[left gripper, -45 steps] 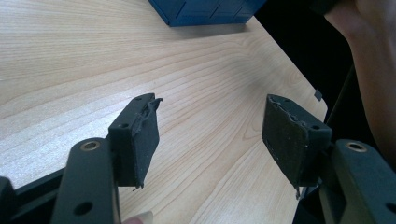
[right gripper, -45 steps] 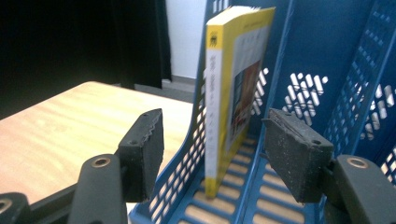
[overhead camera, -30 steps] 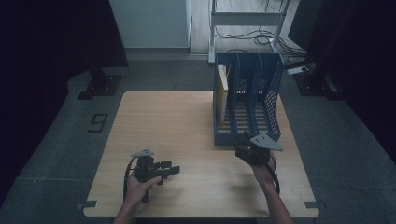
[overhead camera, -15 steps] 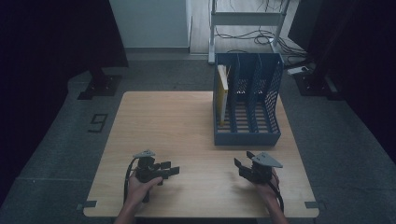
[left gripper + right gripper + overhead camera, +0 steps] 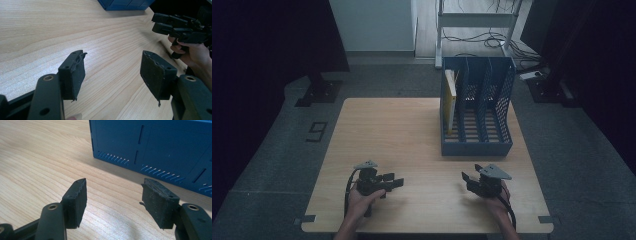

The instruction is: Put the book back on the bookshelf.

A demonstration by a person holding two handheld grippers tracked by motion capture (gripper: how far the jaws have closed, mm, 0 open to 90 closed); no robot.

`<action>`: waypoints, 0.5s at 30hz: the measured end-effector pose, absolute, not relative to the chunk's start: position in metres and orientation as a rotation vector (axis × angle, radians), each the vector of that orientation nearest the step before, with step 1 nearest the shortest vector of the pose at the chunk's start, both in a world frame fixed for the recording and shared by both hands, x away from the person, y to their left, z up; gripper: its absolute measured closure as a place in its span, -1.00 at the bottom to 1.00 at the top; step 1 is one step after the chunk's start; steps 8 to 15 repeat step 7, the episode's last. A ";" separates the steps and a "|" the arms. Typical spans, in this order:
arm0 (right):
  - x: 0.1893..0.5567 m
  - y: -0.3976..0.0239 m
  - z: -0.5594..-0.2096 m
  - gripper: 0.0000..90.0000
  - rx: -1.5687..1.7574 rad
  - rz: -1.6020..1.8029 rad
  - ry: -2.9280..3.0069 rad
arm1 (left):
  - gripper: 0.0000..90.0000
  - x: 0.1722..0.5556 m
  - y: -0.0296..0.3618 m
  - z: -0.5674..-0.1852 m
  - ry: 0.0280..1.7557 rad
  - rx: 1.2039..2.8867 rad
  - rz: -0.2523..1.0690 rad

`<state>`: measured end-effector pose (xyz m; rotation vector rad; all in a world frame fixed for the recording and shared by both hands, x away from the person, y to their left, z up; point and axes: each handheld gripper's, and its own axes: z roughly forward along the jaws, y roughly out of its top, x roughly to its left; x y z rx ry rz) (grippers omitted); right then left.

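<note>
Two grippers rest low over the near edge of the wooden table (image 5: 412, 130), one in each hand. The left gripper (image 5: 393, 182) sits at the near left, pointing right across the tabletop, and its jaws stand apart with only bare wood between them, as the left gripper view shows (image 5: 112, 72). The right gripper (image 5: 469, 180) sits at the near right, its jaws likewise spread and holding nothing; in the right gripper view (image 5: 113, 195) bare wood lies between the pads.

Nearest to them is the blue file rack (image 5: 477, 145), standing upright on the far right part of the table. It lies beyond the right gripper, near it but clearly apart, and its low front wall faces that gripper in the right gripper view (image 5: 155, 150). From the left gripper it is well apart, off to the far right; just a blue corner shows at the top of the left gripper view (image 5: 125, 4). A yellow book (image 5: 452, 97) stands upright in the rack's leftmost slot.
</note>
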<state>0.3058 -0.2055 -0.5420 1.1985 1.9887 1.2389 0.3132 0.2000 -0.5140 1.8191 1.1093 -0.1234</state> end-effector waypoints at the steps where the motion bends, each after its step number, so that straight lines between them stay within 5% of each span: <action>1: 0.306 -0.206 -0.542 -0.20 1.198 1.237 1.991 | -0.19 0.313 0.200 -0.514 1.111 1.819 -0.124; 15: 0.307 -0.206 -0.548 -0.21 1.209 1.213 2.003 | -0.19 0.315 0.201 -0.515 1.114 1.817 -0.123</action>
